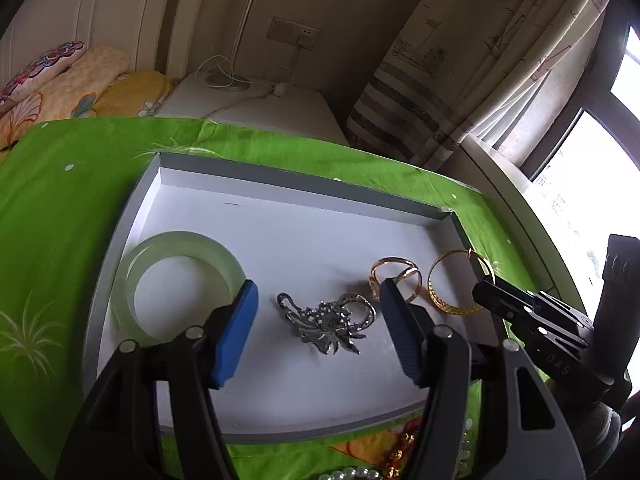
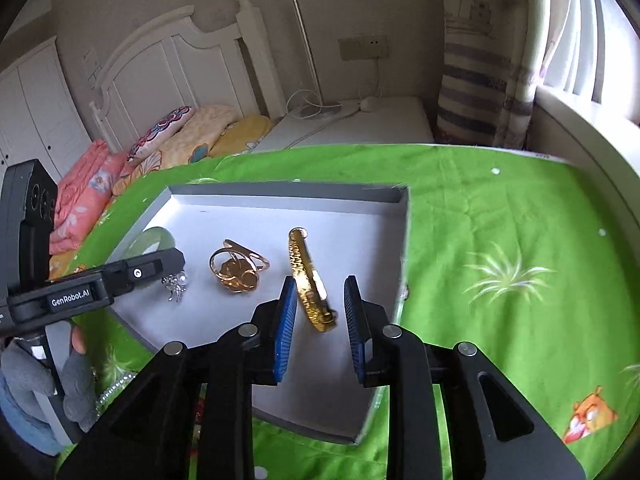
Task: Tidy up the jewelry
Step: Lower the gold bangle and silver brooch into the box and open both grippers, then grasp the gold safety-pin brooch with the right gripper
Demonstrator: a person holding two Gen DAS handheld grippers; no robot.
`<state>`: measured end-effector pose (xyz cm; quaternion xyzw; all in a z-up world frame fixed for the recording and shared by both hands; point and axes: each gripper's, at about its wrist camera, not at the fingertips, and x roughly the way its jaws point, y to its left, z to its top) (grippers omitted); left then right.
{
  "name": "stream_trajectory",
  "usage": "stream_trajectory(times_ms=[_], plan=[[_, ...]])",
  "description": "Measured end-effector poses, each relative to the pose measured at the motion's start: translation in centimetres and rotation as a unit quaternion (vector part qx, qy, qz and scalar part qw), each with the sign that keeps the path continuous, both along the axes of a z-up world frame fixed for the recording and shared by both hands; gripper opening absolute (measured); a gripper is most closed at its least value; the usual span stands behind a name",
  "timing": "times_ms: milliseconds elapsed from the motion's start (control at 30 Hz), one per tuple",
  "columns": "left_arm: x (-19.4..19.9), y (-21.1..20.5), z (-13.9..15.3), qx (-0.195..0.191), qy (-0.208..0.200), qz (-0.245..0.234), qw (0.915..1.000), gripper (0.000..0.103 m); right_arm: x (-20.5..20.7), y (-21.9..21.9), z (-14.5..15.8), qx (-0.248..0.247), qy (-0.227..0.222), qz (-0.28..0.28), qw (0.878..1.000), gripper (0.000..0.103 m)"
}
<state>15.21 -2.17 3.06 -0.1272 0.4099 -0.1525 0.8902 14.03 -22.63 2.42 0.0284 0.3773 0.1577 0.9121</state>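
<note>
A shallow grey tray [image 1: 280, 180] [image 2: 280, 194] lies on a green cloth. In it lie a pale green jade bangle [image 1: 176, 248] [image 2: 154, 238], a silver brooch [image 1: 328, 322] [image 2: 175, 286], a rose-gold bracelet [image 1: 394, 276] [image 2: 238, 270] and a gold bangle [image 1: 452, 304] [image 2: 310, 284]. My left gripper [image 1: 318, 296] is open above the brooch, empty. My right gripper [image 2: 320, 292] is open, its blue pads [image 2: 286, 320] on either side of the gold bangle, which tilts on edge; I cannot tell if the pads touch it. The right gripper's tip also shows in the left wrist view [image 1: 486, 290].
Pearl and gold bead jewelry [image 1: 396, 460] lies on the cloth in front of the tray. The green cloth [image 2: 500, 260] extends to the right of the tray. A bed with pillows [image 2: 180, 136], a white nightstand [image 2: 352, 128] and a curtained window [image 1: 580, 152] are behind.
</note>
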Motion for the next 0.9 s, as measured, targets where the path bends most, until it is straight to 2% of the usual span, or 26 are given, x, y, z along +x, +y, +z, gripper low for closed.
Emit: stream_trajectory(times_ms=[100, 233, 467, 600, 667, 733, 800, 900], plan=[[-0.2, 0.0, 0.3, -0.007, -0.006, -0.005, 0.9999, 0.07, -0.7, -0.6, 0.1, -0.017, -0.011, -0.007, 1.0, 0.023], [-0.8, -0.4, 1.1, -0.014, -0.019, -0.007, 0.9997, 0.076, -1.5, -2.0, 0.2, 0.004, -0.023, -0.016, 1.0, 0.023], [-3.1, -0.7, 2.7, -0.019, -0.047, -0.001, 0.9987, 0.092, -3.5, -4.3, 0.8, 0.04, -0.039, -0.028, 0.998, 0.023], [-5.0, -0.9, 3.9, 0.009, -0.077, 0.021, 0.9967, 0.1, -5.0, -5.5, 0.8, 0.053, -0.041, -0.027, 0.997, 0.028], [-6.0, -1.2, 4.6, 0.028, -0.097, 0.033, 0.9943, 0.1, -5.8, -5.9, 0.7, 0.056, -0.039, -0.026, 0.997, 0.03], [-7.0, -1.5, 5.2, 0.049, -0.11, 0.038, 0.992, 0.1, -6.4, -6.5, 0.5, 0.058, -0.037, -0.028, 0.997, 0.043], [-8.0, -1.9, 5.6, 0.072, -0.122, 0.045, 0.9889, 0.1, -7.0, -7.1, 0.2, 0.062, -0.034, -0.033, 0.997, 0.049], [-9.9, -2.1, 5.8, 0.102, -0.138, 0.058, 0.9835, 0.101, -8.2, -8.0, 0.0, 0.071, -0.029, -0.043, 0.996, 0.052]])
